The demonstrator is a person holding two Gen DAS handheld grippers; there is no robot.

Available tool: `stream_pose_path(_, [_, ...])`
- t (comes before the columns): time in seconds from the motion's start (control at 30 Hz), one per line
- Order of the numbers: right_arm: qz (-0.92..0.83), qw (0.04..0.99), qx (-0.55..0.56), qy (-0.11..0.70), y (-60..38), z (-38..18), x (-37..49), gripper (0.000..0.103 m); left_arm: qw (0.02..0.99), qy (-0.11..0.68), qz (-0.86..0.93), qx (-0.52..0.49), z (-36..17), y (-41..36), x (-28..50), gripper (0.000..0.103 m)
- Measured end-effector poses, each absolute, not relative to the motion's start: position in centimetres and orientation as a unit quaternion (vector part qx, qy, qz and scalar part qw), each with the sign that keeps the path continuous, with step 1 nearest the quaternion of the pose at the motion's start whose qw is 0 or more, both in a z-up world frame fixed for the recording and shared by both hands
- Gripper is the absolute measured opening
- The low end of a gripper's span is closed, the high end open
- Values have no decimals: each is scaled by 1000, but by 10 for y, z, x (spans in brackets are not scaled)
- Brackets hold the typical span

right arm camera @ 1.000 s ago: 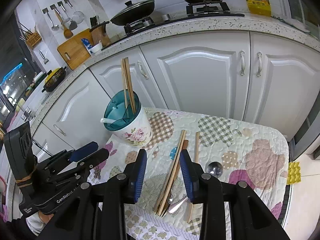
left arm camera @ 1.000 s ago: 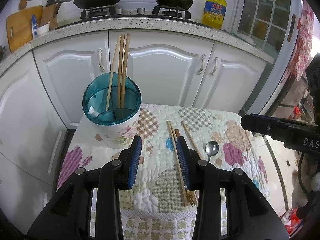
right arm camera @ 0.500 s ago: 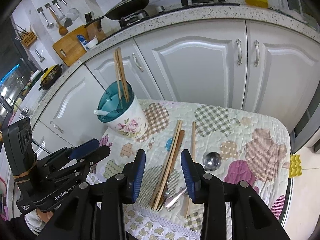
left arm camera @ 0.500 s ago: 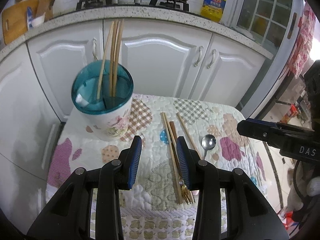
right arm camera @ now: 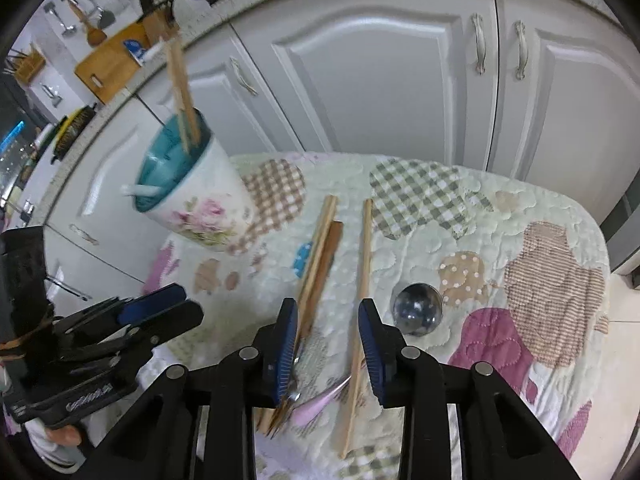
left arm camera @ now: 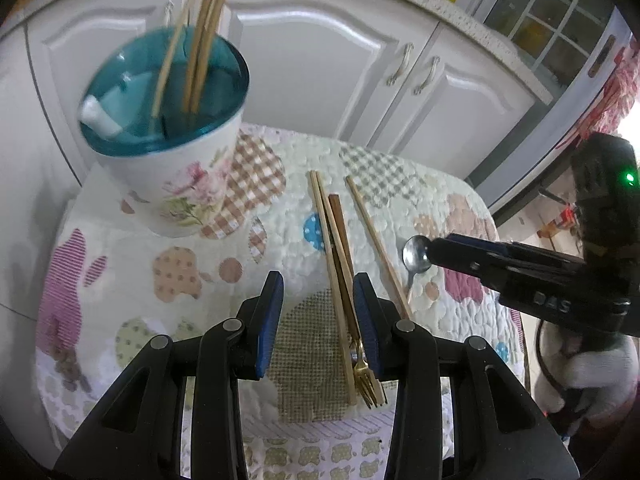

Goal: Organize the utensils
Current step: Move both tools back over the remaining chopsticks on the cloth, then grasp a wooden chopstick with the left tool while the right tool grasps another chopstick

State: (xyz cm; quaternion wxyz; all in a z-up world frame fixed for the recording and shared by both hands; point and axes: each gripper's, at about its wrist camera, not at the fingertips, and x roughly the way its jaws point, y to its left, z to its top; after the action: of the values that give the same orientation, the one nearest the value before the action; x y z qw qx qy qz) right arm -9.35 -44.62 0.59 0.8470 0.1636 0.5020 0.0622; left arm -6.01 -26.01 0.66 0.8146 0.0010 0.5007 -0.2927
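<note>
Right claw (right arm camera: 328,344) agape, empty — lone chopstick (right arm camera: 360,304) between pads, lengthwise toward cabinets.

Lighting is bright, even and diffuse indoor light, with soft glare on the cabinet doors (left arm camera: 304,44) and a highlight on the spoon bowl (right arm camera: 418,308). Both fisheye views bend straight lines strongly and vignette to black at the corners. Motion blur smears the cup (right arm camera: 188,196) and chopsticks (left arm camera: 204,12).

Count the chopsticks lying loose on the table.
3: a touching pair left of a dark wooden handle, and a single chopstick to the right. More may hide beneath the tongs.
</note>
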Motion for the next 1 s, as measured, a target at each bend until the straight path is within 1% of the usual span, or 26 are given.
stream_pose_path(0.07, [61,843,167,507,-448,-5,-85,27,809,508,-296,-1,0,-265,-55,35])
stream_pose_path(0.17, [56,836,167,520,-450,-21,-70,26,798,524,-297,-4,-15,-273,-48,33])
stream_pose_path(0.57, [36,820,179,543,-460,-58,-36,25,781,552,-291,8,-49,-301,-23,28])
stream_pose_path(0.63, [35,822,178,540,-458,-60,-34,23,782,553,-286,15,-53,-304,-22,27])
stream_pose_path(0.9, [22,831,159,533,-460,-60,-36,8,784,554,-279,29,-58,-313,-15,26])
stream_pose_path(1.0, [17,830,169,532,-469,-60,-41,7,785,554,-277,31,-58,-318,-12,23])
